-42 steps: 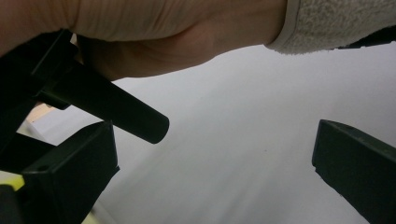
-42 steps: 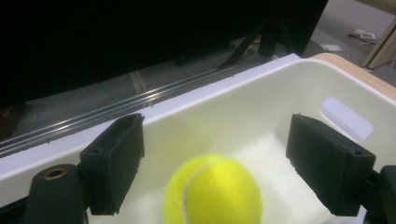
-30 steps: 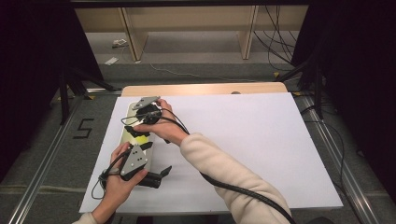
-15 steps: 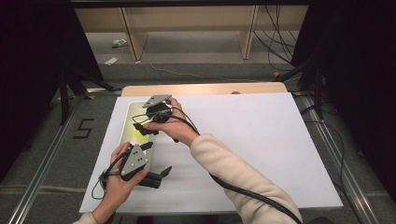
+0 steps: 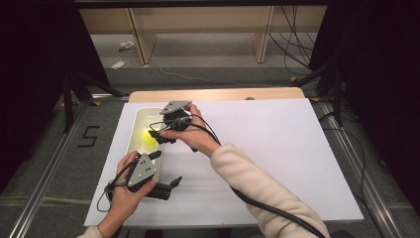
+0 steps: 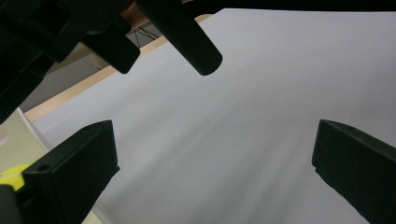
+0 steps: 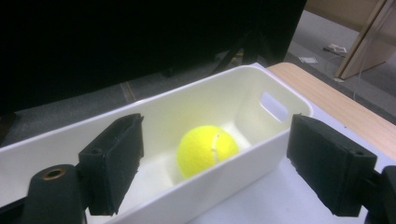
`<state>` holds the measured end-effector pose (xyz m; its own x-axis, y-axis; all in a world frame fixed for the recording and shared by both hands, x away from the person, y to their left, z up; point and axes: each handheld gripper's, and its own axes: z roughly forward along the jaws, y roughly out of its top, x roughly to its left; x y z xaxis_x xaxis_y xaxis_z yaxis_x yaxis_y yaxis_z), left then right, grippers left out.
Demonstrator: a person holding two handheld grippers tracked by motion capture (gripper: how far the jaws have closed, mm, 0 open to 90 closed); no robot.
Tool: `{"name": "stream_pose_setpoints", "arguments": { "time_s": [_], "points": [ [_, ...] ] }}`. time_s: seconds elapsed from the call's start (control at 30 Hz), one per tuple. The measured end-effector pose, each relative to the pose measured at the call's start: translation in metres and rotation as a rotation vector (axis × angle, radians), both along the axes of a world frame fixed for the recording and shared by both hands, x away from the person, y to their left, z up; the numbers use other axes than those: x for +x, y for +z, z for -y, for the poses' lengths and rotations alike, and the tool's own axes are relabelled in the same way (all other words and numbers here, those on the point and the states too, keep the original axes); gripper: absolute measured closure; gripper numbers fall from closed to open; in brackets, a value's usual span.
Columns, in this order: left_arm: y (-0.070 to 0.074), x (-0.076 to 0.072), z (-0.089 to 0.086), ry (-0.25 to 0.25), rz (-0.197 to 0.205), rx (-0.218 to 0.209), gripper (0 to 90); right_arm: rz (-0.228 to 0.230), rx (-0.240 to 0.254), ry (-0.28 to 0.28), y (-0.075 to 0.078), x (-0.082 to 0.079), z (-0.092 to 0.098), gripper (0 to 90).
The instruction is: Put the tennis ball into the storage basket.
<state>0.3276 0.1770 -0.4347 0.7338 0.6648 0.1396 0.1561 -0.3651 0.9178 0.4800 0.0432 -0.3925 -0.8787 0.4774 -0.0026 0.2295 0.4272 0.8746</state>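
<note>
A long white bin point(image 5: 134, 125) stands at the table's left side, and a yellow tennis ball point(image 5: 147, 135) lies inside it. In the right gripper view the ball point(image 7: 207, 149) rests on the floor of the bin point(image 7: 261, 135), near the end with the handle slot. My right gripper point(image 7: 215, 129) hangs open just above the bin's near wall, apart from the ball. From above, the right gripper point(image 5: 158, 136) hovers over the bin. My left gripper point(image 5: 166, 169) is open on the white sheet nearer the front edge, nothing between its jaws; the left gripper point(image 6: 212, 149) faces bare sheet.
A white sheet point(image 5: 277, 158) covers most of the table, with a wooden strip point(image 5: 218, 94) along the far edge. Wooden shelving point(image 5: 198, 29) and cables point(image 5: 292, 29) lie on the floor beyond. Dark curtains stand on both sides.
My right gripper has drifted slightly right and toward the far end above the bin. The left gripper has stayed nearly still.
</note>
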Motion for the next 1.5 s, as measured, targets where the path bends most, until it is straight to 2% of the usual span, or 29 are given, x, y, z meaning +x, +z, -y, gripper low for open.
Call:
{"name": "stream_pose_setpoints", "arguments": {
  "time_s": [0.63,1.1,1.5],
  "points": [
    [0.0,-0.001,0.0,0.001,0.001,-0.003,0.0,0.011,-0.009,-0.028,0.004,-0.005,0.032,19.4],
    [0.001,-0.001,0.0,0.004,0.004,-0.003,0.0,0.007,-0.016,-0.055,-0.001,-0.006,0.054,19.4],
    [0.001,-0.001,0.0,0.007,0.005,-0.002,0.0,0.005,-0.003,-0.084,-0.002,-0.007,0.074,19.4]
  ]
}}
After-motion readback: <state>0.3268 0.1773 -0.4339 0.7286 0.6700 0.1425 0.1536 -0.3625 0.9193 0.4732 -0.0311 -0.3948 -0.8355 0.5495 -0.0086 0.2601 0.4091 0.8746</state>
